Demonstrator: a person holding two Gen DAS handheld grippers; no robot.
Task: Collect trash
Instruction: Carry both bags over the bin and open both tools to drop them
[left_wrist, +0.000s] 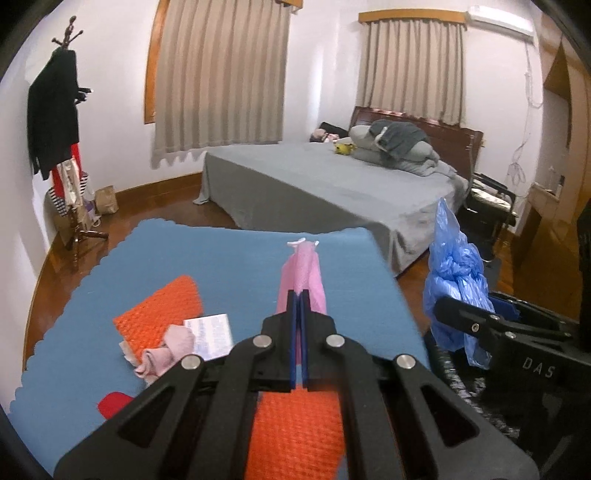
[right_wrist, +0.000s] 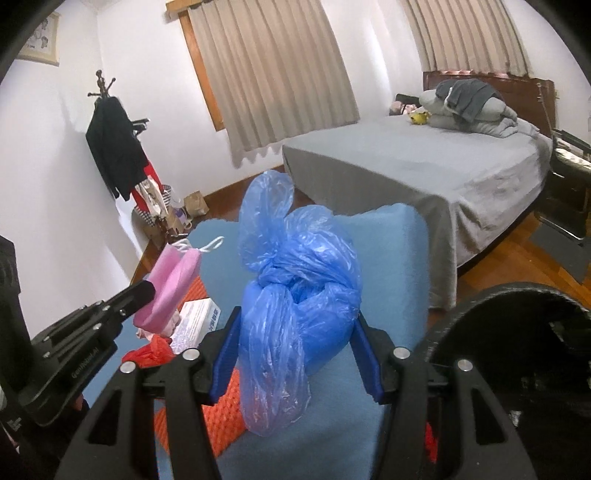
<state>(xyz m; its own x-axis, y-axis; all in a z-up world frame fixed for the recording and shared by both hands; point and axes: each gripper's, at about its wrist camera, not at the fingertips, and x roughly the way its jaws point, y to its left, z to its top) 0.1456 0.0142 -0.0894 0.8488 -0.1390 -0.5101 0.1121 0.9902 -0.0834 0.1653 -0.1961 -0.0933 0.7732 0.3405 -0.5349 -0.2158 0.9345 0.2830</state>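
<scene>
My left gripper (left_wrist: 299, 295) is shut on a pink face mask (left_wrist: 303, 273) with white ear loops, held above the blue mat (left_wrist: 229, 266); the mask also shows in the right wrist view (right_wrist: 173, 288). My right gripper (right_wrist: 295, 325) is shut on a knotted blue plastic bag (right_wrist: 295, 291), seen from the left wrist view (left_wrist: 456, 280) at the right. On the mat lie orange mesh pieces (left_wrist: 162, 314), a crumpled pink tissue (left_wrist: 166, 350), a white printed leaflet (left_wrist: 212, 334) and a red scrap (left_wrist: 114, 404).
A black bin (right_wrist: 517, 332) stands at the right of the mat. A grey bed (left_wrist: 332, 184) lies behind, with a chair (left_wrist: 487, 206) beside it. A coat stand (left_wrist: 62, 147) with clothes and a paper bag (left_wrist: 107, 201) are at the left wall.
</scene>
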